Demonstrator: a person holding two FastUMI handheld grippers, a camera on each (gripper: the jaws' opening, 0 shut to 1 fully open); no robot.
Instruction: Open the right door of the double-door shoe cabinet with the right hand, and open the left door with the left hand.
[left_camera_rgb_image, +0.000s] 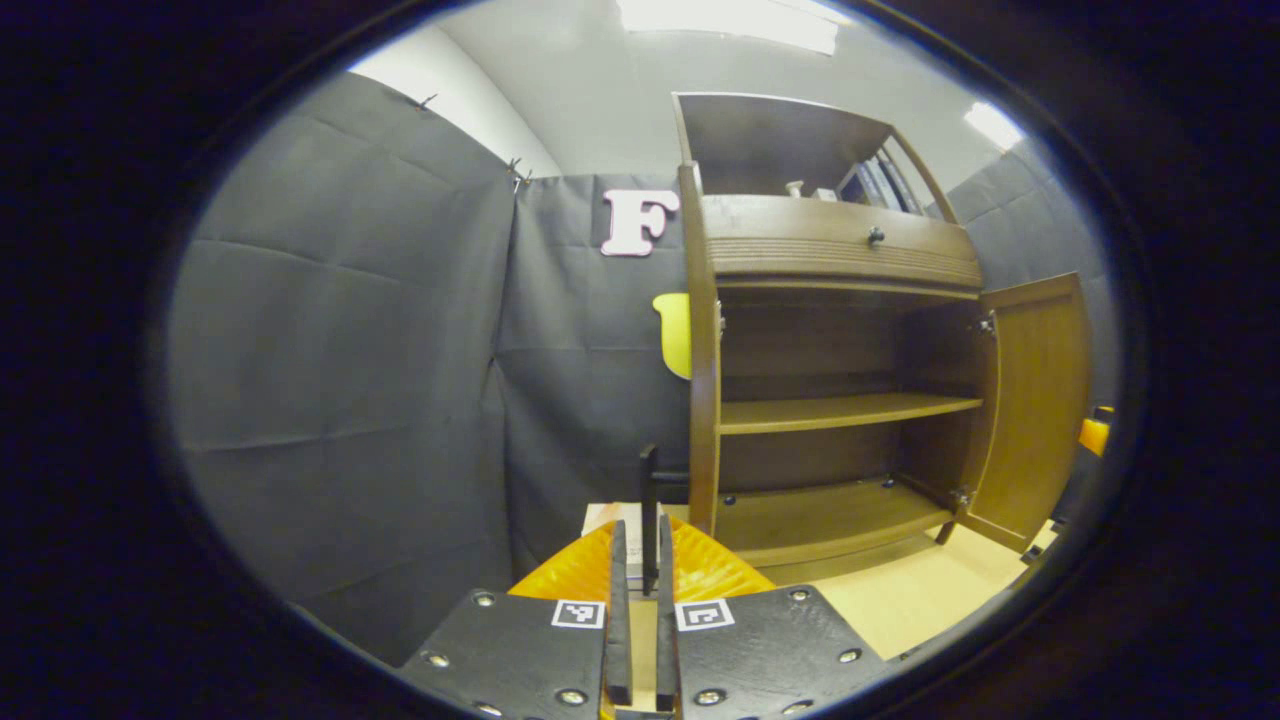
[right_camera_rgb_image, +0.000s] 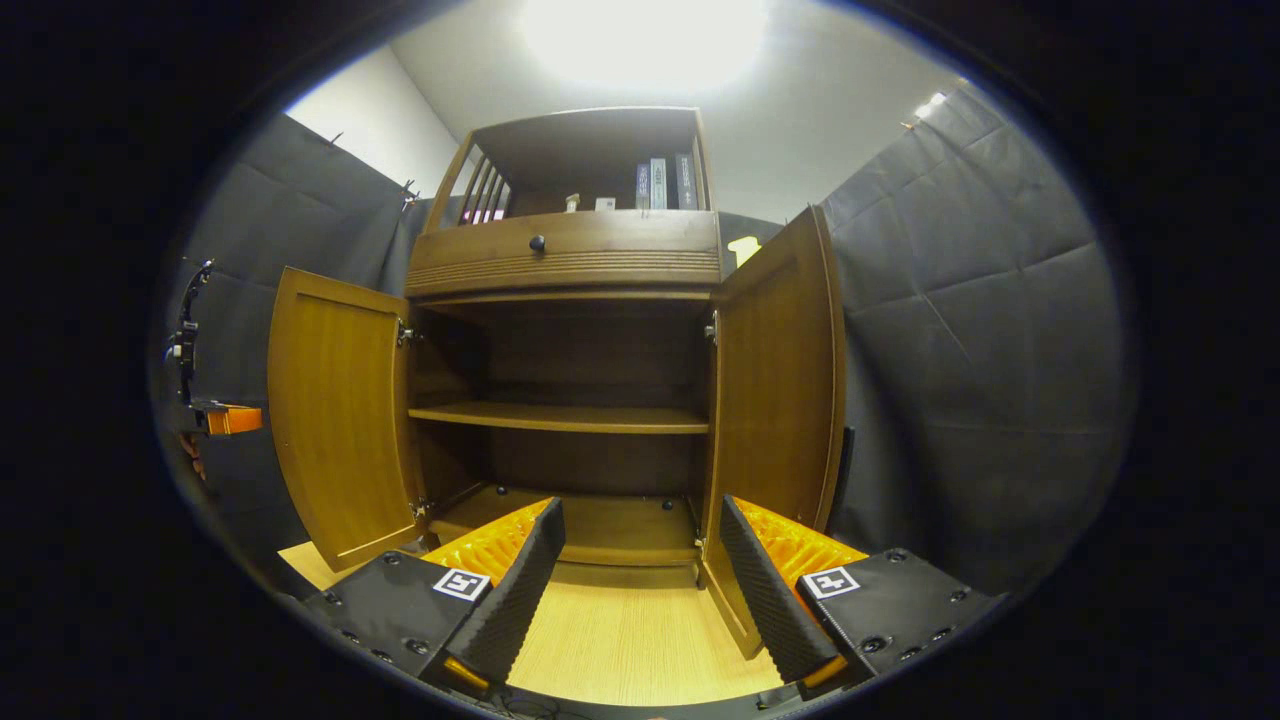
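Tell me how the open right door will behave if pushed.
The right door looks like a stiff wooden panel, so it likely won't flex. Hung on hinges, it should swing rather than slide.

one cabinet (right_camera_rgb_image: 565, 265), two open doors (right_camera_rgb_image: 335, 420), one knob (right_camera_rgb_image: 537, 243)

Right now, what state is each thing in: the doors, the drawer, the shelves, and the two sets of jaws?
Left door: swung wide open.
Right door: swung wide open.
Drawer: pushed in, closed.
Shelves: bare.
Left gripper: jaws shut on the edge of the left door.
Right gripper: jaws spread open, holding nothing.
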